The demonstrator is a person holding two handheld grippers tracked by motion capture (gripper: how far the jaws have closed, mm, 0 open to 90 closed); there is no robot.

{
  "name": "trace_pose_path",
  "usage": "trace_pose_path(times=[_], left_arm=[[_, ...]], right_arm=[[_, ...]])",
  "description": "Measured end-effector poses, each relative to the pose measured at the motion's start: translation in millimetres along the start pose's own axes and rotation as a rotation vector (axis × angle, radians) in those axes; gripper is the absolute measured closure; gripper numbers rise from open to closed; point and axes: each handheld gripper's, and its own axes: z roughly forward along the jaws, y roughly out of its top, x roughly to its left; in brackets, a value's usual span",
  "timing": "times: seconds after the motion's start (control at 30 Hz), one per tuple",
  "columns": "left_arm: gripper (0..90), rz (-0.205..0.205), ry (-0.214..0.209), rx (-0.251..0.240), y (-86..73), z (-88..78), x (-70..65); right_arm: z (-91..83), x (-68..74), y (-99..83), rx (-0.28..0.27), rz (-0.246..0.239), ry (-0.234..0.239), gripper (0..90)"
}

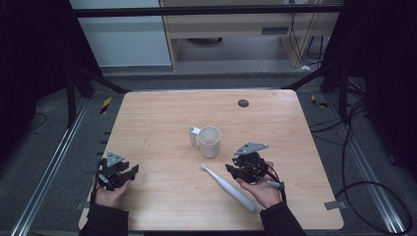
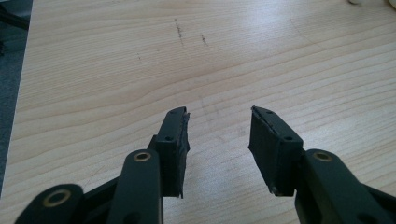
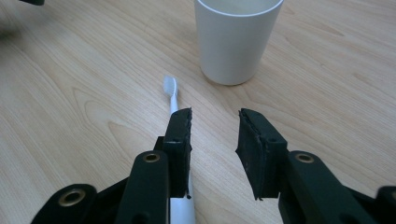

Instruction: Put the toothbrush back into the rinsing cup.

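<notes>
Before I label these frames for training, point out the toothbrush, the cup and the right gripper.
toothbrush [image 1: 227, 187]: high view, middle of its white handle.
cup [image 3: 235, 44]: right gripper view, front of its white wall.
right gripper [image 3: 214, 122]: right gripper view, midway between its fingertips.

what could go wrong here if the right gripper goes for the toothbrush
The toothbrush lies flat on the table, partly under one jaw of the open right gripper rather than between them, so closing now might miss or flick it. The cup stands just ahead of the brush head, so a lifted brush could knock it. A small white tube stands against the cup and might topple too.
</notes>
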Motion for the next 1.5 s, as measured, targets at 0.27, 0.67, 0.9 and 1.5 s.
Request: trace_pose_path(times=[0.27,0.67,0.9,1.5], left_arm=[[53.8,0.006,0.004,0.002,-0.1,0.3,0.0],[53.1,0.013,0.006,0.011,-0.8,2.3,-0.1],[53.1,0.013,0.006,0.013,-1.1,2.6,0.7],[53.0,0.022,0.004,0.020,-0.9,3.1,0.7]], right_arm=[[15.5,1.6,1.3,0.080,-0.005,0.009,59.5],[23.3,6.9,-5.5,0.169,-0.013,0.036,58.4],[32.7,10.8,-8.2,0.237,-0.024,0.051,57.1],[50.5,16.6,-12.0,0.335,-0.055,0.054,58.2]])
